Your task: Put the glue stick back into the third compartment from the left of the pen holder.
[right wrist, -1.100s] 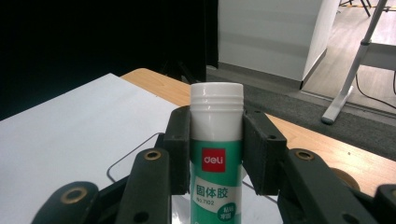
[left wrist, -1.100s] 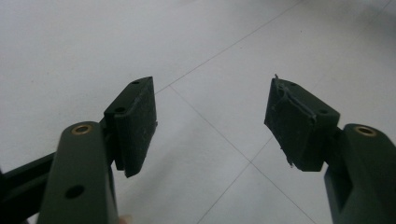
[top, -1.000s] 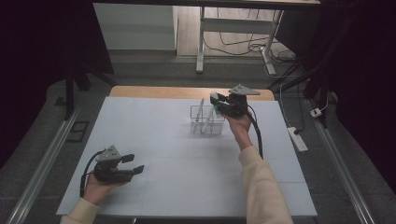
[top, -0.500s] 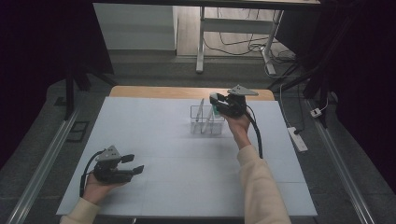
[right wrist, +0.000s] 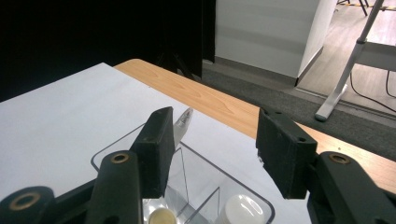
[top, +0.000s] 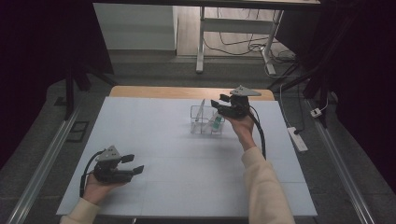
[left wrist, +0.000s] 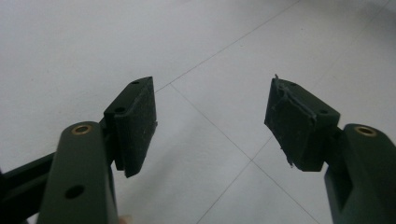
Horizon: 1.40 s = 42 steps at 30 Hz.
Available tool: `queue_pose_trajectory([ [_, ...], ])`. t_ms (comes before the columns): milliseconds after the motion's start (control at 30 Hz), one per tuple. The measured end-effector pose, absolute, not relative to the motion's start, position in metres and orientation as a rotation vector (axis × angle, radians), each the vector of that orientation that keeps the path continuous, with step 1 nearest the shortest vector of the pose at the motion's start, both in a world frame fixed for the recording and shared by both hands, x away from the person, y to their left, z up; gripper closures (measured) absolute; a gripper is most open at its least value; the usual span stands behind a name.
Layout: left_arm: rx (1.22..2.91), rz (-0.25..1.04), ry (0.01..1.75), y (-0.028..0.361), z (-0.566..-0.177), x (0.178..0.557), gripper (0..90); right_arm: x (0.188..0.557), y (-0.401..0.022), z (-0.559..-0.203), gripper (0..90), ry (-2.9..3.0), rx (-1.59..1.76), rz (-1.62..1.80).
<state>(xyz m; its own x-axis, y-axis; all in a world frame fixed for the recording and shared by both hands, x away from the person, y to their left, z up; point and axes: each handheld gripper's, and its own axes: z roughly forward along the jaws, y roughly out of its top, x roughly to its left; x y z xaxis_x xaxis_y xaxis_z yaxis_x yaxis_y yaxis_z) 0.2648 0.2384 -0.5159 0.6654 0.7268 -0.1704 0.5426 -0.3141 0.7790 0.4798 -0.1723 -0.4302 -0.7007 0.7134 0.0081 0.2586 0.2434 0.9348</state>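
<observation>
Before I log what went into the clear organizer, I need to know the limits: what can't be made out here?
- Clear organizer, high view: contents too small to identify; a green-capped item is partly covered by the right gripper.
- Right gripper view: the organizer's lower part is cut off by the bottom edge; two round caps peek up, bodies hidden behind the jaws.
- Left gripper, its own view: bare table between open jaws; nothing else visible.
</observation>
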Motion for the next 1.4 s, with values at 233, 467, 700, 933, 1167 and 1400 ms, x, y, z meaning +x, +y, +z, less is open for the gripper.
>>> queue_pose_trajectory([
  [233, 2.002, 0.266, 0.986, 0.239, -0.516, 0.265, 33.7, 0.477, -0.177, -0.428, 45.9, 2.105, 0.888, 1.452],
  [467, 2.003, 0.268, 0.985, 0.239, -0.516, 0.265, 33.8, 0.471, -0.181, -0.427, 45.6, 2.116, 0.874, 1.445],
  [700, 1.999, 0.270, 0.989, 0.240, -0.516, 0.264, 33.7, 0.462, -0.189, -0.426, 45.3, 2.132, 0.851, 1.452],
  [933, 1.995, 0.272, 0.990, 0.240, -0.515, 0.264, 33.7, 0.451, -0.201, -0.428, 45.2, 2.148, 0.841, 1.442],
  [1167, 1.998, 0.271, 0.991, 0.240, -0.515, 0.264, 33.7, 0.437, -0.216, -0.431, 45.0, 2.152, 0.836, 1.436],
  [1400, 1.996, 0.273, 0.995, 0.241, -0.515, 0.264, 33.3, 0.421, -0.227, -0.434, 44.4, 2.180, 0.823, 1.406],
])
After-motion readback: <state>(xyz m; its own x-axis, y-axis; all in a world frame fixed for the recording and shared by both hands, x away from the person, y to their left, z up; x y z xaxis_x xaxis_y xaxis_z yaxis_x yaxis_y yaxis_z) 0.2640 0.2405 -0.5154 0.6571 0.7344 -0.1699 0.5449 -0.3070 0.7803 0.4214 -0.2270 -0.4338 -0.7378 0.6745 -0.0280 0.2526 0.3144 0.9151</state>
